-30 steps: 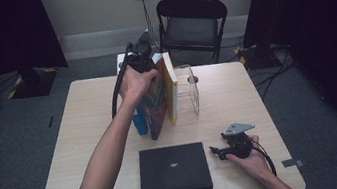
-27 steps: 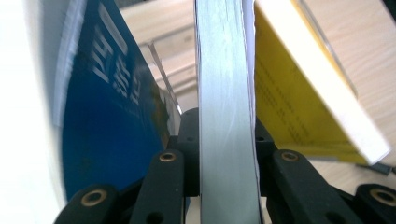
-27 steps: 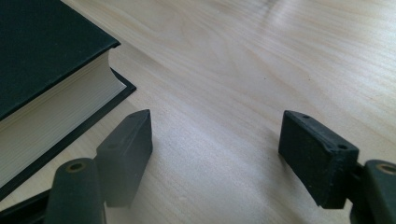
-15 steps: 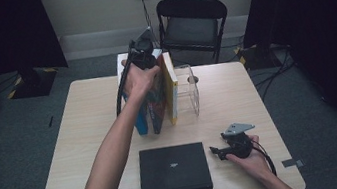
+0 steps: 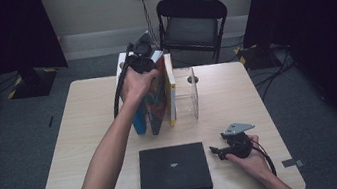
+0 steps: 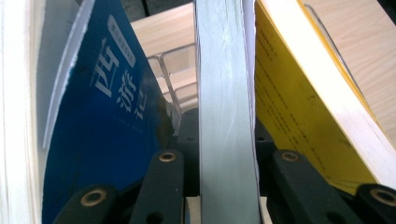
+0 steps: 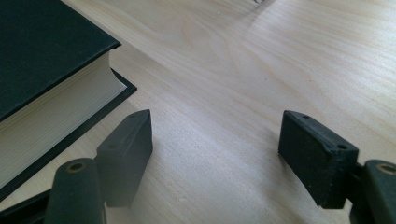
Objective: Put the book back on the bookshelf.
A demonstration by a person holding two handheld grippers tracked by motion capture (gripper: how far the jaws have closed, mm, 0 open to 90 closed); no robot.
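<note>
The light wooden table (image 5: 85, 127) carries everything, with a black folding chair (image 5: 192, 20) standing behind its far edge. Near the front edge, a thick black book (image 5: 174, 170) lies flat and closed. At the middle of the table a row of books stands upright against a clear acrylic bookend (image 5: 188, 96): a yellow-covered book (image 5: 171, 91) just beside the clear wall, then a colourful-covered book (image 5: 157, 98), then a blue book (image 5: 139, 120) at the left end.

The person's left arm reaches forward from the bottom of the high view to the top of this row. The left gripper (image 5: 143, 58) comes down on the colourful-covered book from above, and in the left gripper view its jaws are pressed tight on that book's pale page edge (image 6: 226, 116), with the blue cover (image 6: 112, 130) to one side and the yellow cover (image 6: 299, 107) to the other.

The right gripper (image 5: 220, 151) rests on the table just to the right of the black book, held in the person's right hand (image 5: 249, 160). Its jaws stand spread apart over bare wood, pinching nothing, with the black book's corner (image 7: 56, 70) just beside one jaw.
</note>
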